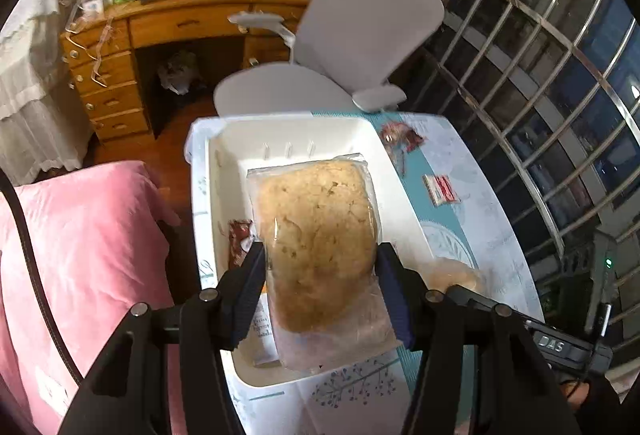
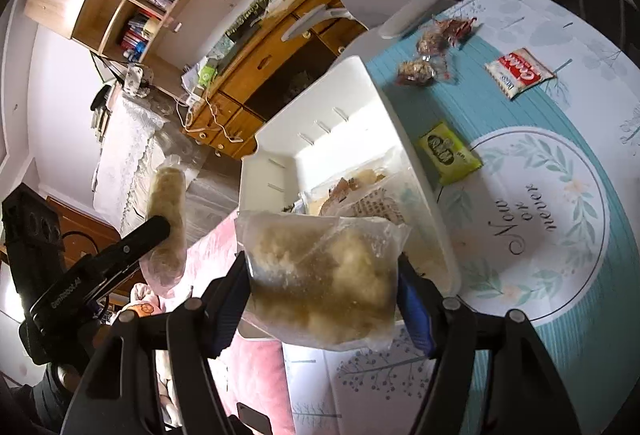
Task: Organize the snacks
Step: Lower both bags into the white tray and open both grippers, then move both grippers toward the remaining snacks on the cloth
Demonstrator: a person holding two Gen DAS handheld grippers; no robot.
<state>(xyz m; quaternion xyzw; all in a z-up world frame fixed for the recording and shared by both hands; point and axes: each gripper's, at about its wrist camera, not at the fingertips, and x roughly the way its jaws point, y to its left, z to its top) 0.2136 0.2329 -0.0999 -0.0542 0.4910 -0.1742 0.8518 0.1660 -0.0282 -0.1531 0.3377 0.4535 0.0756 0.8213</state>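
Each gripper, left and right, is clamped on a pastry bag, best lowered flat inside the bin before release.

My left gripper grips a clear bag of brown pastry above the white bin. A brown wrapper lies inside the bin; a red-and-white packet lies right of it.

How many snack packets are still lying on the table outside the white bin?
4: two clear red-trimmed twist-wrapped snacks at the far edge, a red-and-white flat packet, and a yellow-green packet beside the white plastic bin. Others may be hidden.
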